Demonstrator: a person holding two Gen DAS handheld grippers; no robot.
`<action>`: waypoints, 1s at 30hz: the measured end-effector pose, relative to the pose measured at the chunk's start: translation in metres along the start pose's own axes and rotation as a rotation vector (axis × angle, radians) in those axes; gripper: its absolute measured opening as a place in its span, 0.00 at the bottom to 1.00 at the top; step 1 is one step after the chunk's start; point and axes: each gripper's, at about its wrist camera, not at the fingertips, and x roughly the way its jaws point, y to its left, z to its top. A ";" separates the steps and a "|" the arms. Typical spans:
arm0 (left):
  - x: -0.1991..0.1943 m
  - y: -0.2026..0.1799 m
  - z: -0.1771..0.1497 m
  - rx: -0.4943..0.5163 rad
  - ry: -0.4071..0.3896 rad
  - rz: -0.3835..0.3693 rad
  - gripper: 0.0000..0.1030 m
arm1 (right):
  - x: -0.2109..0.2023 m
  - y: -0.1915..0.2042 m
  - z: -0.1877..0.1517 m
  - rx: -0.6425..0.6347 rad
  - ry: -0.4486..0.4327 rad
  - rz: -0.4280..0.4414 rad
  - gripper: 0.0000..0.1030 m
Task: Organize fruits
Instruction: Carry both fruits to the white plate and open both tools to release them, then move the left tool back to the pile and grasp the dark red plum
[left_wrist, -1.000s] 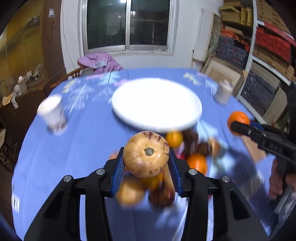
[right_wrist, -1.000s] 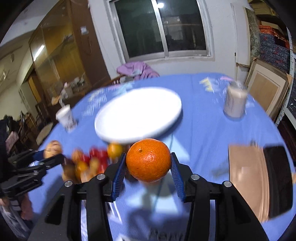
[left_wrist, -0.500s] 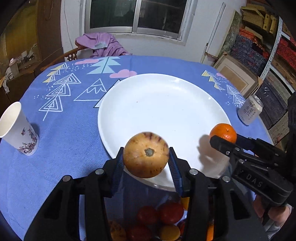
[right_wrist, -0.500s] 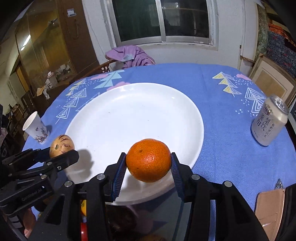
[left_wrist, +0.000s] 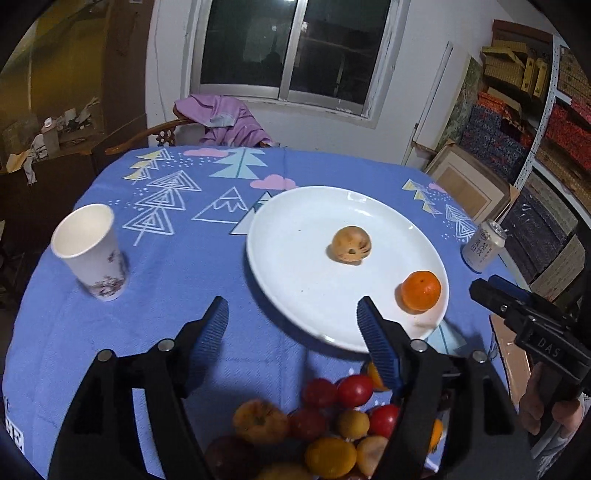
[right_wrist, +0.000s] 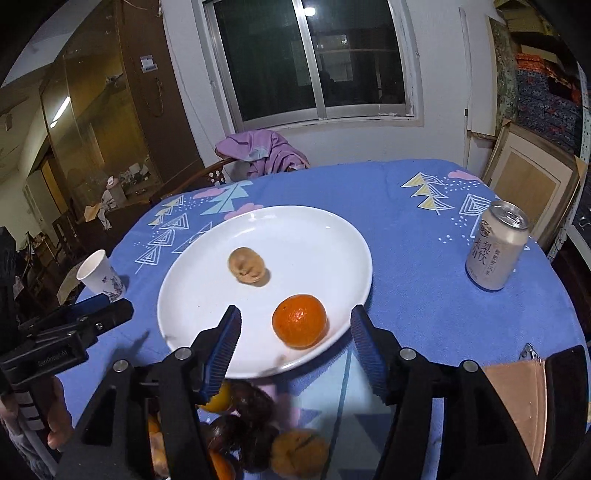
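Fruits (left_wrist: 332, 424) heaped below the plate (left_wrist: 295, 280) sit half-hidden behind tool arms.

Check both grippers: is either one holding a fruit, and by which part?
Nothing is held. The left gripper and right gripper have just opened, empty; the tan fruit and orange lie on the plate.

Both fruits got dropped: the left hand-held gripper (left_wrist: 291, 317) just opened, its tan fruit (left_wrist: 350, 244) now on the plate (left_wrist: 280, 273), and the right hand-held gripper (right_wrist: 295, 328) released the orange (right_wrist: 299, 321) there too.
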 end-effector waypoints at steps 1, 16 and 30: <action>-0.010 0.006 -0.007 -0.009 -0.014 0.009 0.76 | -0.007 0.000 -0.006 0.001 -0.007 0.004 0.65; -0.053 0.046 -0.117 0.010 0.003 0.125 0.77 | -0.054 -0.018 -0.080 0.029 -0.036 -0.030 0.77; -0.023 0.043 -0.104 0.029 0.046 0.155 0.83 | -0.050 -0.010 -0.083 0.003 -0.015 -0.020 0.78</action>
